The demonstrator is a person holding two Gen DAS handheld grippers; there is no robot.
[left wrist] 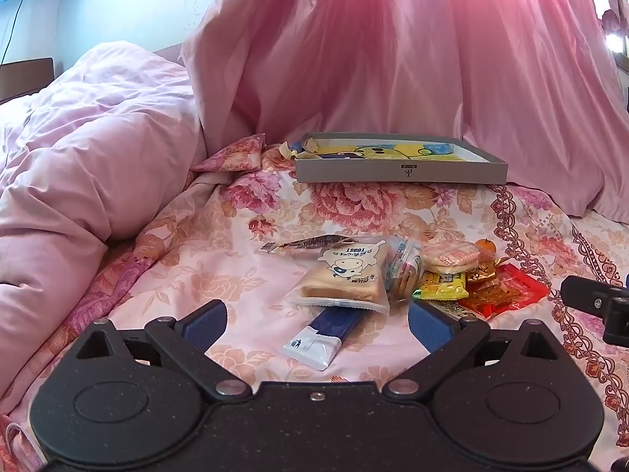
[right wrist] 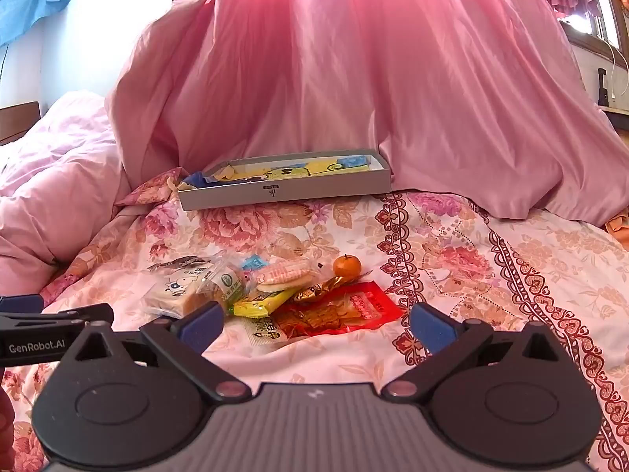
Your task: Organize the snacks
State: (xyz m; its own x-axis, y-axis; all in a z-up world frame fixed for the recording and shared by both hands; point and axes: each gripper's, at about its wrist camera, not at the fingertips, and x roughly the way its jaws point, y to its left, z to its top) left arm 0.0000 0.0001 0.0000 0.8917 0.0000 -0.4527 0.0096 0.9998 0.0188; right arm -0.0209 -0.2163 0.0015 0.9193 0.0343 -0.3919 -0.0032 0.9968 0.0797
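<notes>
A: Start nearest. What lies under the left gripper (left wrist: 317, 324)?

B: Its blue jaws stand spread wide with nothing clasped. Between them, on the floral pink bedsheet (left wrist: 243, 271), lies a long blue-and-white foil sachet (left wrist: 324, 336). Its white crimped end points back towards the gripper and its blue end runs away, tucked under the clear-wrapped toast slice with a cartoon cow (left wrist: 342, 279). So its long axis runs roughly along the gripper's own line, slanted a little to the right, and the jaws would close across its width.

A: And the right gripper (right wrist: 316, 328)?

B: Released as well, jaws wide and empty. Just ahead of it sits the flat red plastic packet of dried snack (right wrist: 340, 308), lying broadside, its long side crossing the view. Beside that are a yellow-green wrapped bar (right wrist: 261, 302), a clear pack of round rice crackers (right wrist: 283, 275) and, further off, a small orange mandarin (right wrist: 347, 265).

A: Which hand for which?

B: I'd judge the left is nearer the sachet and toast, the right nearer the red packet and mandarin.

A: Where would they go?

B: Probably the shallow grey cardboard box with a yellow cartoon lining (right wrist: 291, 192), well beyond the heap, straight ahead against the pink hanging curtain (right wrist: 354, 78).
</notes>
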